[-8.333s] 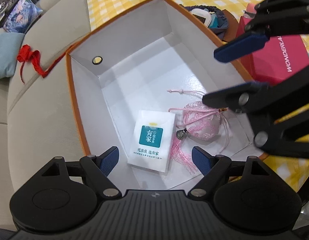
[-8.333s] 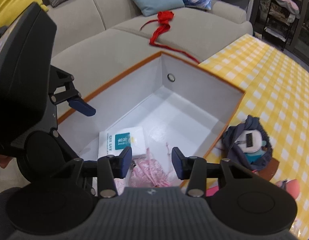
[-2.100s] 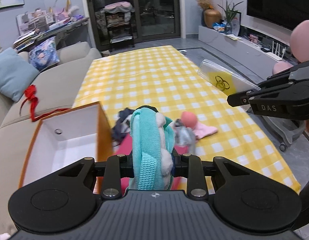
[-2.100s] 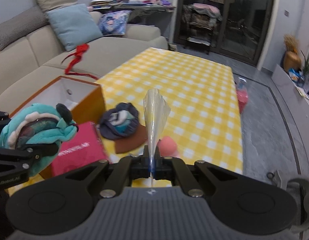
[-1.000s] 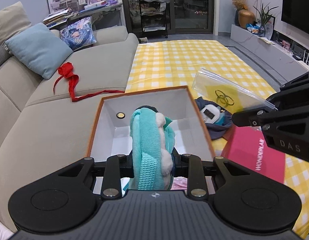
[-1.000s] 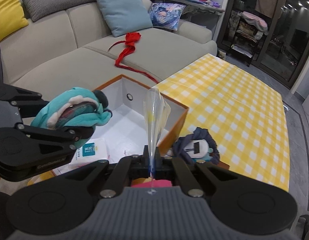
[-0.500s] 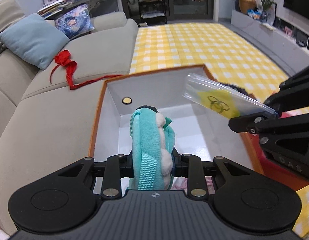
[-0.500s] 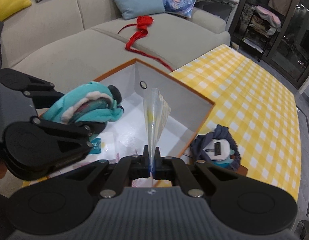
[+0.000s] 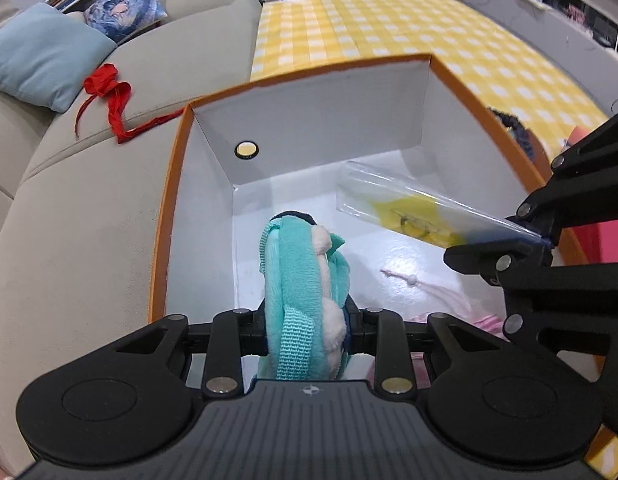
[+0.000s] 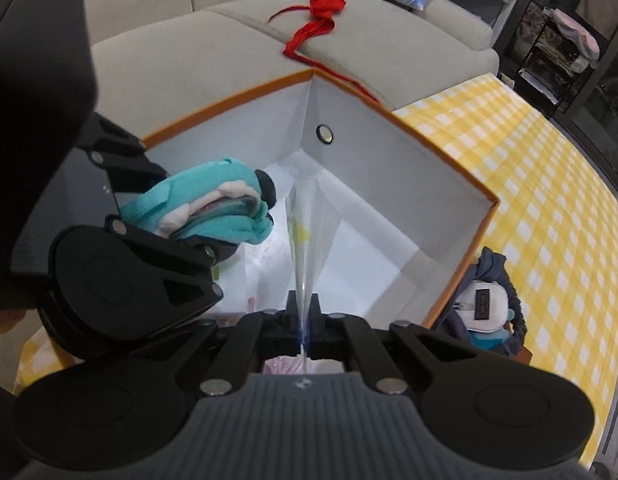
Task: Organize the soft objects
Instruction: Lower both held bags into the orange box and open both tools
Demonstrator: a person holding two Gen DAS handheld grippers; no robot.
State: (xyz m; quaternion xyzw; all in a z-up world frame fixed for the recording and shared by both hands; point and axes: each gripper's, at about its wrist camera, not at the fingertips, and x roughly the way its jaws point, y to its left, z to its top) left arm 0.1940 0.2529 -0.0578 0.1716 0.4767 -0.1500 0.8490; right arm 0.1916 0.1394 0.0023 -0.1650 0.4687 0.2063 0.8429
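Observation:
My left gripper (image 9: 305, 332) is shut on a teal plush toy (image 9: 303, 280) and holds it above the inside of the orange-rimmed white box (image 9: 309, 128). The toy also shows in the right wrist view (image 10: 205, 208). My right gripper (image 10: 303, 326) is shut on the edge of a clear plastic bag with a yellow mark (image 10: 307, 232), held over the box (image 10: 389, 152); the bag also shows in the left wrist view (image 9: 413, 208). A pink tasselled pouch (image 9: 449, 304) lies on the box floor, partly hidden by both grippers.
The box stands beside a beige sofa (image 9: 69, 220) with a red ribbon (image 9: 109, 96) and cushions. A yellow checked tablecloth (image 10: 549, 184) lies to the right, with a dark blue soft pouch (image 10: 485, 304) next to the box and a pink box (image 9: 605, 240) behind my right gripper.
Both grippers have moved forward and down, closer over the box. The teal toy and the clear bag now hang inside the box opening.

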